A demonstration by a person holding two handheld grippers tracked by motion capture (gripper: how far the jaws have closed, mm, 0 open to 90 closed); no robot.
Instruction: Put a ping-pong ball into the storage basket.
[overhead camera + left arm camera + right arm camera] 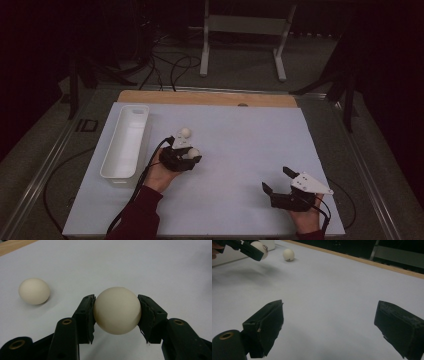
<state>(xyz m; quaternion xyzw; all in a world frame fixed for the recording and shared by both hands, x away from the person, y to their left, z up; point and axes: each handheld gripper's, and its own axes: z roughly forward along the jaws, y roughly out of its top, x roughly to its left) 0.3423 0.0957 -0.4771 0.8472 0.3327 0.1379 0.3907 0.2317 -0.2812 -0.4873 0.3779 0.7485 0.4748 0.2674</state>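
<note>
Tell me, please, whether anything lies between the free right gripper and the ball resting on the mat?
Nothing visible does. The right gripper stands open over bare white mat. The loose ball rests far across it, with the left gripper, shut on the other ball, off to one side.

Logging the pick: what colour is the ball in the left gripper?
Cream-white, plain ball; clearest in the left gripper view.

White bin (125,142), perhaps empty, left of mat (240,125)
</note>
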